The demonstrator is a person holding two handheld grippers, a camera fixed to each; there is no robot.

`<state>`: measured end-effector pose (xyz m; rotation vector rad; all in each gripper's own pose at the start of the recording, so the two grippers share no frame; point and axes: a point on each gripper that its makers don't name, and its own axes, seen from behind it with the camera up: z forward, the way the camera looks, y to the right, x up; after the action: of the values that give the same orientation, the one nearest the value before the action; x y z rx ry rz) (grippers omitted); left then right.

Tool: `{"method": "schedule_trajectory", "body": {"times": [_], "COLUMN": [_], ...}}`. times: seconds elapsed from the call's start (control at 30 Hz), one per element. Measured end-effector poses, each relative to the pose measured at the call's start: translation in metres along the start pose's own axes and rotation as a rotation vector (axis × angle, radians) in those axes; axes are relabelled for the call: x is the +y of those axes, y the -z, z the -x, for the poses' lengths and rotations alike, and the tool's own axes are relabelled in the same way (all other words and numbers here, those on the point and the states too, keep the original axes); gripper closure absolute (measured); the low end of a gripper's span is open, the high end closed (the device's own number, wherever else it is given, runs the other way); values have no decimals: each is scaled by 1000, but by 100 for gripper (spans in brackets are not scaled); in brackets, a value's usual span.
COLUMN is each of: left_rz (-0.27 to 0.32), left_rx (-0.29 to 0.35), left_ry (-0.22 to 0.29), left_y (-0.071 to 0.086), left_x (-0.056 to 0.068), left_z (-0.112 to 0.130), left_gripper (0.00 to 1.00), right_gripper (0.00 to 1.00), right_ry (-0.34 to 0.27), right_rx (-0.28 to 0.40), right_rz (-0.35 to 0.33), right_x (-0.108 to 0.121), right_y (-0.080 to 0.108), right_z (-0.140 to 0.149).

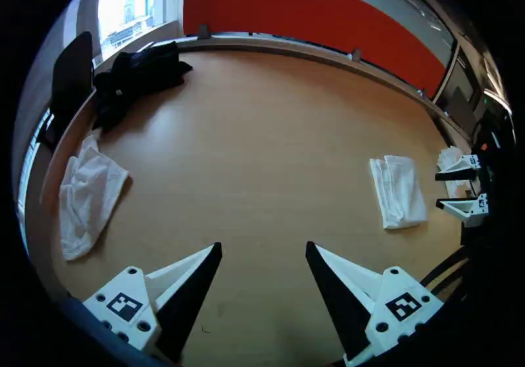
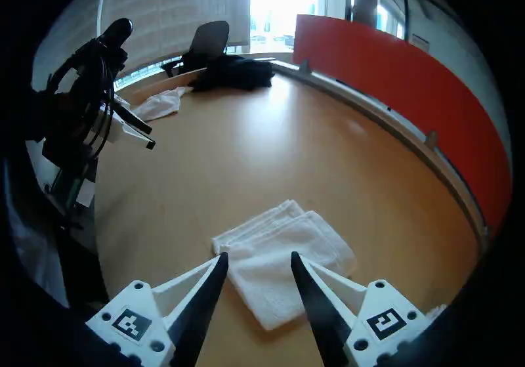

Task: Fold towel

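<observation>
Ahead-right of left gripper (image 1: pixel 262 245), well apart: folded towel (image 1: pixel 398 192) on table (image 1: pixel 262 137); fingers spread, holding nothing; crumpled cloth (image 1: pixel 88 196) far left

At right gripper (image 2: pixel 259 255) tips: towel lying flat; fingers spread, not pinching

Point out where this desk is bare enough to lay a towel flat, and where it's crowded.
The widest bare patch is the middle of the desk, bordered by the black garment, the crumpled white cloth, the folded towel and the red partition. Crowded: the end holding garment and cloth, and the edge around the towel and right tool.
</observation>
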<state>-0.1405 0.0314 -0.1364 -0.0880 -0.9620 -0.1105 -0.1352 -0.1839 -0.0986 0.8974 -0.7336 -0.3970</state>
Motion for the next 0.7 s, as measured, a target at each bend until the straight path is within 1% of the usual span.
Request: {"method": "schedule_trajectory", "body": {"times": [0.4, 0.7], "left_rz": [-1, 0], "left_rx": [0, 0], "left_ry": [0, -3], "left_y": [1, 2], "left_x": [1, 2], "left_z": [-1, 0], "left_gripper": [5, 5], "right_gripper": [26, 26], "right_ry": [-27, -42], "right_rx": [-18, -42], "right_rz": [14, 30], "right_x": [7, 8], "right_y": [6, 6], "right_z": [12, 28]}}
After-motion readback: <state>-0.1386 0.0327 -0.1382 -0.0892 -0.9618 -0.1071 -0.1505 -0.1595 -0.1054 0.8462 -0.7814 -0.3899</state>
